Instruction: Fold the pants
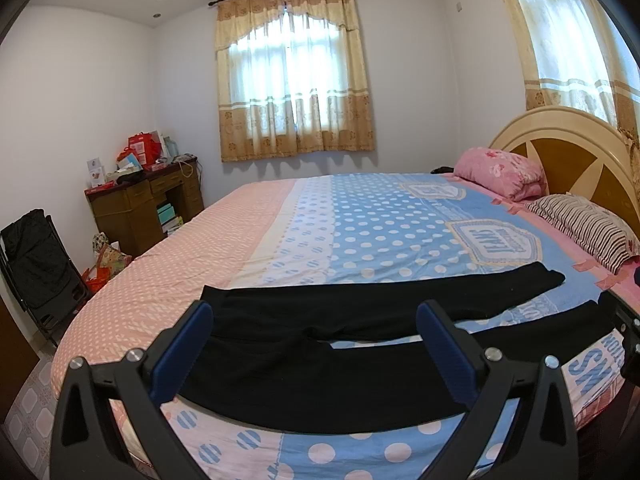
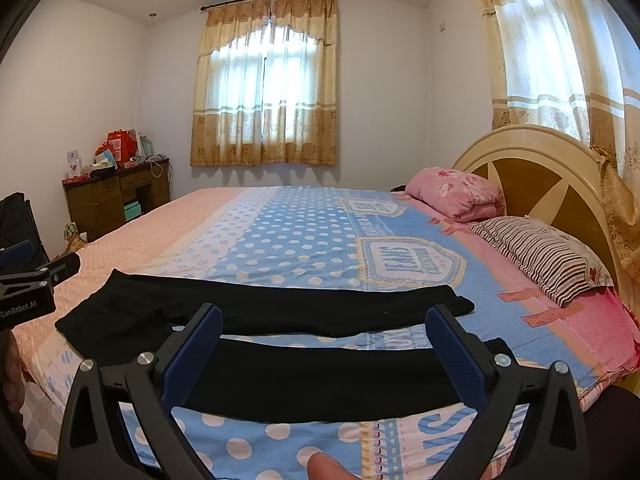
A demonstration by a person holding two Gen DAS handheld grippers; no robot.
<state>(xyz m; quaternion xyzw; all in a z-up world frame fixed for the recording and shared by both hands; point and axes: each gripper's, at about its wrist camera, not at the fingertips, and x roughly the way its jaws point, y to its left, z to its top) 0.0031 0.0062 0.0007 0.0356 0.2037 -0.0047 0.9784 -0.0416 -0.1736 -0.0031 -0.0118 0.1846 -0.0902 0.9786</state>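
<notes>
A pair of black fabric pants [image 1: 320, 344] lies flat and unfolded, legs apart and running toward the pillows, on the near edge of a bed covered by a pink-and-blue polka-dot sheet [image 1: 360, 224]. The left gripper [image 1: 314, 332] and right gripper [image 2: 324, 336] both hover above the pants with blue-padded jaws spread wide and empty. Beyond stand a cream-and-brown wooden headboard [image 2: 540, 176], a pink floral pillow [image 2: 456, 192], a striped pillow [image 2: 544, 256], beige patterned curtains [image 1: 292, 72] and a cluttered dark wooden desk [image 1: 144, 204].
</notes>
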